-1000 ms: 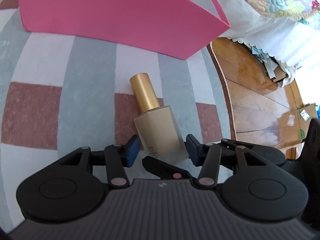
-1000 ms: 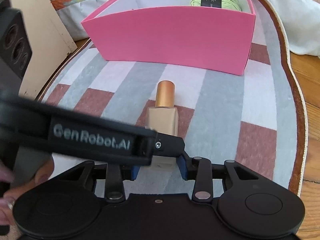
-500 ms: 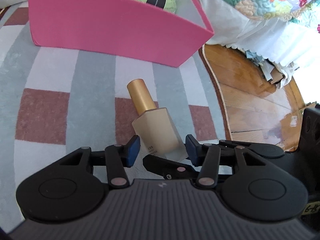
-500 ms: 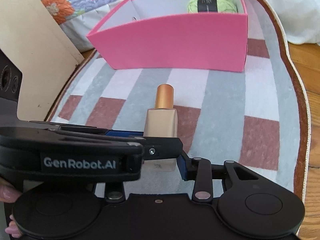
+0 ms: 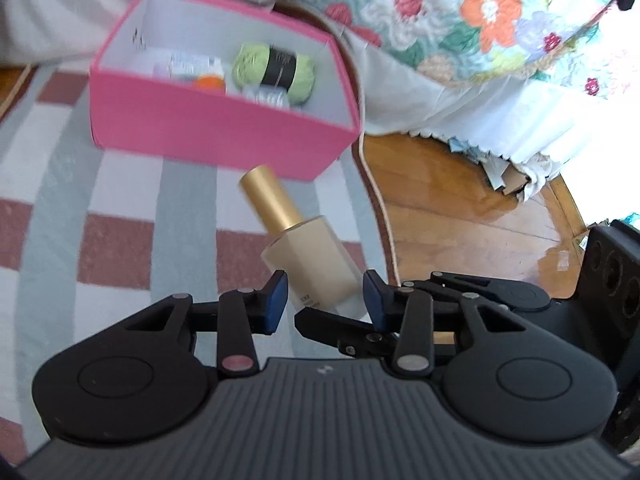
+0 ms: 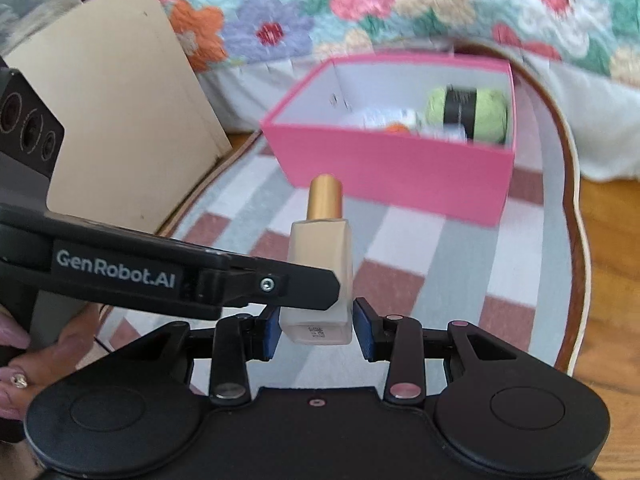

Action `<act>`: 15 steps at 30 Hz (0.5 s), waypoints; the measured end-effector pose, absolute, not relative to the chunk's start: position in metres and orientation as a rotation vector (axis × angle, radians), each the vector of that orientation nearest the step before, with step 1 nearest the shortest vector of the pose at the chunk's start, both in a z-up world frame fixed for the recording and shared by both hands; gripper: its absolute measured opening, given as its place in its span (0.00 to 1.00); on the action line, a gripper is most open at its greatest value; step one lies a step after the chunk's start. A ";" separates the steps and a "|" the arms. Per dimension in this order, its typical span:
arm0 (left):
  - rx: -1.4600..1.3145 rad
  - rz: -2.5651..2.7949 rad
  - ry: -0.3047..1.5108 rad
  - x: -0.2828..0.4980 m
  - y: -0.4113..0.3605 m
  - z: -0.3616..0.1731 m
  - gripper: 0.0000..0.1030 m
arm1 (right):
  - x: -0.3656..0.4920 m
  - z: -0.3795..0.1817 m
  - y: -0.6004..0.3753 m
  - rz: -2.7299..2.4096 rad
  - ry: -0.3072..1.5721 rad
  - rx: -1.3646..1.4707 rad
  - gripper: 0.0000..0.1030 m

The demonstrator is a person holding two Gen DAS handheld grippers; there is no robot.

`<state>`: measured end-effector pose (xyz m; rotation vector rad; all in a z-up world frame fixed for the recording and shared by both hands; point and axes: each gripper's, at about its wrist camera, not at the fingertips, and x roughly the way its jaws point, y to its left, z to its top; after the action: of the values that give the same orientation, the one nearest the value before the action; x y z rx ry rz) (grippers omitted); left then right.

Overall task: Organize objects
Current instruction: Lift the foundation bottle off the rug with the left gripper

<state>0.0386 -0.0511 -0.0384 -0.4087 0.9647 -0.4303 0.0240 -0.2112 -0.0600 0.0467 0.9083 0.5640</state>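
A beige foundation bottle (image 6: 322,268) with a gold cap is held off the rug, cap pointing toward the pink box (image 6: 400,172). My right gripper (image 6: 316,330) is shut on the bottle's base. My left gripper (image 5: 322,300) is also closed around the bottle (image 5: 316,264), its pads at the bottle's sides; its black finger crosses the right wrist view (image 6: 280,286). The pink box (image 5: 208,136) holds a green yarn ball (image 5: 274,66), an orange-capped item and a white packet.
A striped grey, white and red rug (image 5: 120,248) lies on a wooden floor (image 5: 460,216). A floral quilt and white bed skirt (image 5: 480,92) hang behind the box. A cardboard sheet (image 6: 120,120) leans at the left.
Both grippers have lifted the bottle off the rug and tipped up, so the inside of the pink box and the bed now show.
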 end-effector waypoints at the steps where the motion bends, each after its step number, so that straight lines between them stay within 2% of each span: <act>1: -0.407 -0.430 0.949 0.038 -0.050 -0.031 0.39 | 0.024 -0.055 -0.210 0.566 0.891 0.046 0.42; 7: -0.366 -0.383 0.842 0.043 -0.043 0.003 0.38 | 0.030 -0.035 -0.203 0.603 0.792 0.064 0.38; 15: -0.475 -0.354 0.942 0.066 -0.032 -0.039 0.37 | 0.048 -0.064 -0.198 0.594 0.868 0.073 0.38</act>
<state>0.0659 -0.0320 -0.0389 -0.4751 0.9425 -0.3539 0.0480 -0.1980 -0.0636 0.0733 0.8685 0.5939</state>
